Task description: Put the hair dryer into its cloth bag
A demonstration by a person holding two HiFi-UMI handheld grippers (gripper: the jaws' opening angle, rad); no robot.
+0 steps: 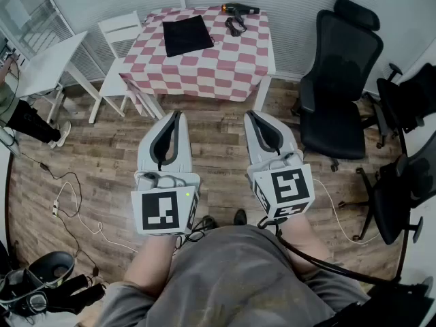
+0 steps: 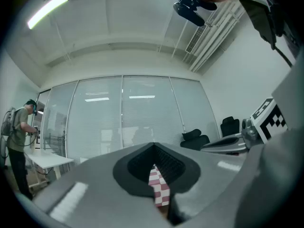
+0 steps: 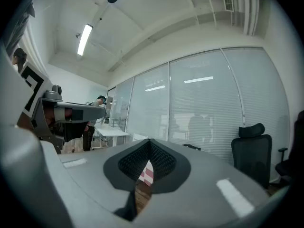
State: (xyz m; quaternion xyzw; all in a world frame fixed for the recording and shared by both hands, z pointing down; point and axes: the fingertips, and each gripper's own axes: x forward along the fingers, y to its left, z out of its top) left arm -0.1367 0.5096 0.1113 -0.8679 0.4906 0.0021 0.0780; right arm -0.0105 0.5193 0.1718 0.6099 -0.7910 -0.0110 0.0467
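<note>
black on a pink-and-white check is what you are heading for: the bag (image 1: 187, 35) lies flat on the far half of the table (image 1: 204, 73), left of centre. the dryer (image 1: 240, 8) lies along the far edge, to the right of the bag and apart from it, with its cord (image 1: 236, 24) bunched just in front of it. you stand well back from the table with wood floor between, so the step in hand reads as the approach, and nothing of the task is done yet. the left gripper (image 1: 178, 114) and the right gripper (image 1: 250, 115) are held out low before you, each with its jaws closed tip to tip and nothing between them; each gripper view shows only a sliver of the table's check through the slit. walk in square to the near edge, minding the white chair (image 1: 119, 33) at the table's left and the office chair (image 1: 337, 80) at its right. part both claws before you reach over. the bag likely wants opening first, one claw pinching a lip of its mouth, though from here you cannot tell which side the mouth is on. the dryer looks dark with an orange end at its left; take it by the body, not the cord, which may drag or snag on the bag.
</note>
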